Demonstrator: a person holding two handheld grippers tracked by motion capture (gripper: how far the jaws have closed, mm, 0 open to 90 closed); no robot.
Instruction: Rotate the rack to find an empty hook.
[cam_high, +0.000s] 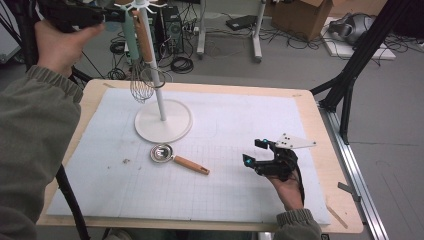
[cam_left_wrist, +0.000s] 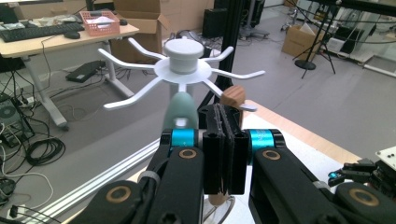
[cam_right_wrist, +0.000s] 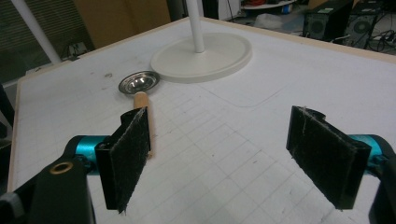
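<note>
The left claw (cam_high: 107, 16) is raised beside the top of the white utensil stand (cam_high: 163, 120), its pads pressed together with nothing visibly between them. A whisk (cam_high: 141, 86) with a wooden handle hangs from the stand's hooks, just below that claw. In front of the stand's round base, a small metal strainer (cam_high: 162, 153) with a wooden handle lies flat on the worktop (cam_high: 300, 100). Farther right of the stand, the right claw (cam_high: 256, 152) rests low, jaws spread, empty

One white hook stand (cam_high: 162, 122), one whisk (cam_high: 141, 86), one wooden-handled strainer (cam_high: 177, 157) and two hand-held grippers
</note>
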